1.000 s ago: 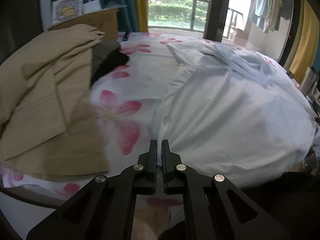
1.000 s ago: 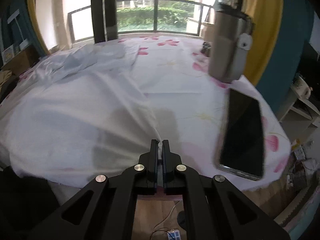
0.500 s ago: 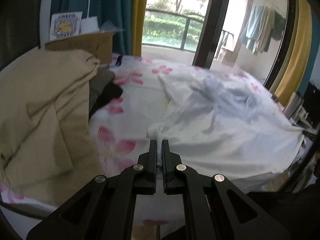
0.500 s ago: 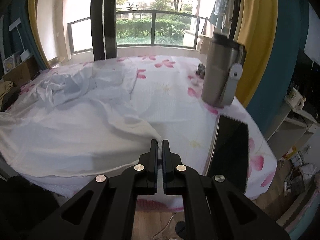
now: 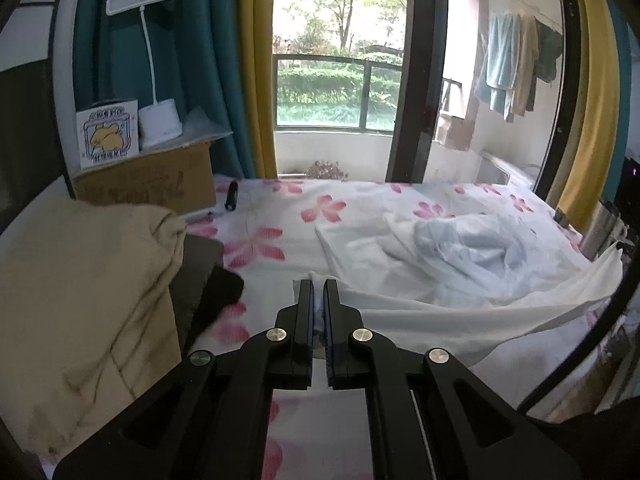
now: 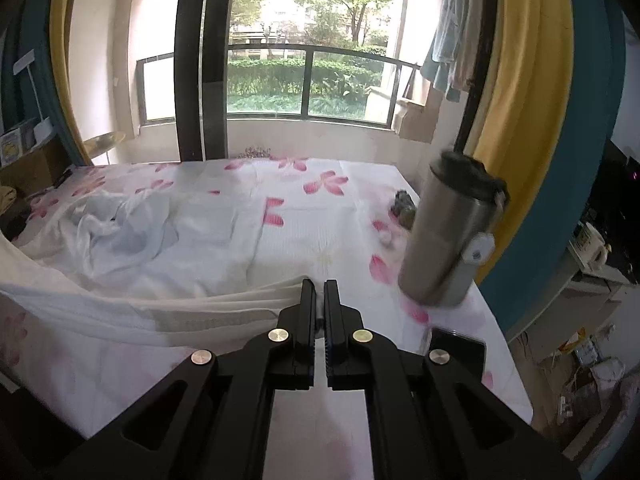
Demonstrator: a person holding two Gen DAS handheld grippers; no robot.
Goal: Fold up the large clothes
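A: Where is the garment in relation to the two grippers?

B: The white garment (image 5: 460,280) lies spread on the bed (image 5: 280,216), ahead of both grippers. Each gripper pinches one near corner of it. The left gripper (image 5: 319,286) has its jaws pressed together on a fold of white cloth, and the right gripper (image 6: 319,286) is pinching the other end of the same edge.

A: So the near edge runs between them?

B: Yes. In the left wrist view the edge stretches from the jaws away to the right; in the right wrist view it stretches away to the left. It hangs lifted off the bed and taut, while the rest of the garment stays on the floral sheet, bunched toward the window.

A: Which way does its long axis run?

B: I judge it runs from the held edge toward the window, across the line between the grippers. The far end is crumpled, with a pale blue part (image 5: 468,248) showing, so I cannot tell which end is the collar.

A: Anything close to the fold path?

B: A steel flask (image 6: 448,236) stands just right of the right gripper, and a phone (image 6: 456,346) lies near it. A tan garment (image 5: 80,300) is piled left of the left gripper. Carrying the edge straight forward looks clear of all three.
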